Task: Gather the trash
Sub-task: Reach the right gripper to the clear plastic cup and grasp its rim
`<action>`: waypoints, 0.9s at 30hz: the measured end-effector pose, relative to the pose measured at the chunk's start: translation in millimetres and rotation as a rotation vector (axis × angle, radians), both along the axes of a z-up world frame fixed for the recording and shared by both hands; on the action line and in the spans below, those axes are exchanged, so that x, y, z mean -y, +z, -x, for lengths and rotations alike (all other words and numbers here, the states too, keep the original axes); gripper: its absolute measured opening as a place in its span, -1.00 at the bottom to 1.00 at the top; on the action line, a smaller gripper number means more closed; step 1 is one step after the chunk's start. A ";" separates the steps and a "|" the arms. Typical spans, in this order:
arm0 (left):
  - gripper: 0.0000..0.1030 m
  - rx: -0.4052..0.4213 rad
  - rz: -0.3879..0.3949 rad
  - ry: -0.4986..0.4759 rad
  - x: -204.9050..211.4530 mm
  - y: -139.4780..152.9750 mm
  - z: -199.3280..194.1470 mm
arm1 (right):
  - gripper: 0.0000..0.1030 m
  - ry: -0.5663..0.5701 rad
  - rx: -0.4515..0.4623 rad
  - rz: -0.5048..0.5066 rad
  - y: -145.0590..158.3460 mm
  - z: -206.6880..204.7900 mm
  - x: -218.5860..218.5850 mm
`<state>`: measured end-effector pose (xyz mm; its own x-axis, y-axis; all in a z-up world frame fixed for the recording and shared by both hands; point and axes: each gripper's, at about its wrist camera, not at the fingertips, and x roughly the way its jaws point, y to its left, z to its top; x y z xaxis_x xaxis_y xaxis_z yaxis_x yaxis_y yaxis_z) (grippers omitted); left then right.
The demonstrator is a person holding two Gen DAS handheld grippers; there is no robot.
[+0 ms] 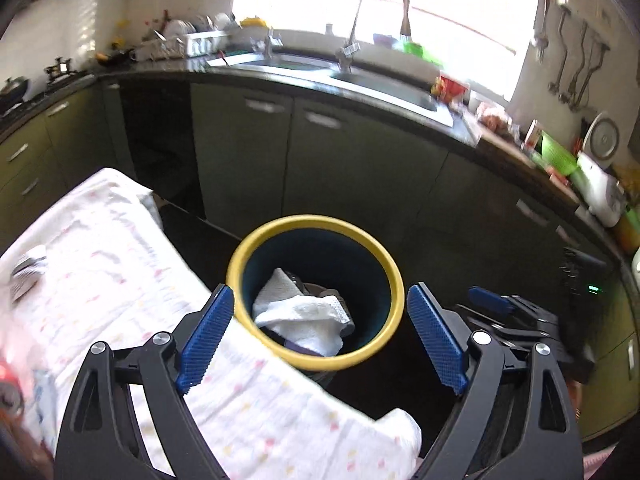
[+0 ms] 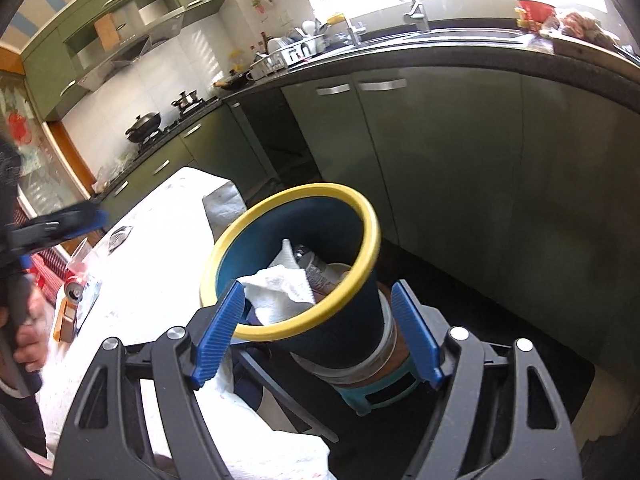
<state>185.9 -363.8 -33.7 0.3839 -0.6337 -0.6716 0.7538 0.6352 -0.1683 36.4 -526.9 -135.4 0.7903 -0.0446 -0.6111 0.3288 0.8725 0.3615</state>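
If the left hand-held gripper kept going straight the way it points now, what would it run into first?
Most likely the bin: the open left hand-held gripper aims into its yellow-rimmed mouth, so it would probably meet the crumpled white paper on top. Depth is unclear; the near rim could come first.

We cannot name the items under the tissue (image 1: 298, 312) in the bin (image 1: 320, 356); it hides them. At nine o'clock in the left view a red thing (image 1: 8, 368) is blurred and cut off. The bin's base (image 2: 360, 344) hides behind our right pads (image 2: 416, 332).
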 end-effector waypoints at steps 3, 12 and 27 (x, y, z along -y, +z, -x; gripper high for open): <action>0.77 0.032 0.050 0.048 -49.2 16.1 18.1 | 0.40 0.063 -0.006 0.017 6.3 -13.6 -17.4; 0.85 0.125 0.012 0.293 -224.1 27.2 73.9 | 0.42 0.544 -0.001 0.144 40.9 -87.2 -140.4; 0.86 0.179 -0.044 0.494 -350.6 -9.9 107.9 | 0.34 0.809 -0.116 0.231 58.9 -219.2 -318.2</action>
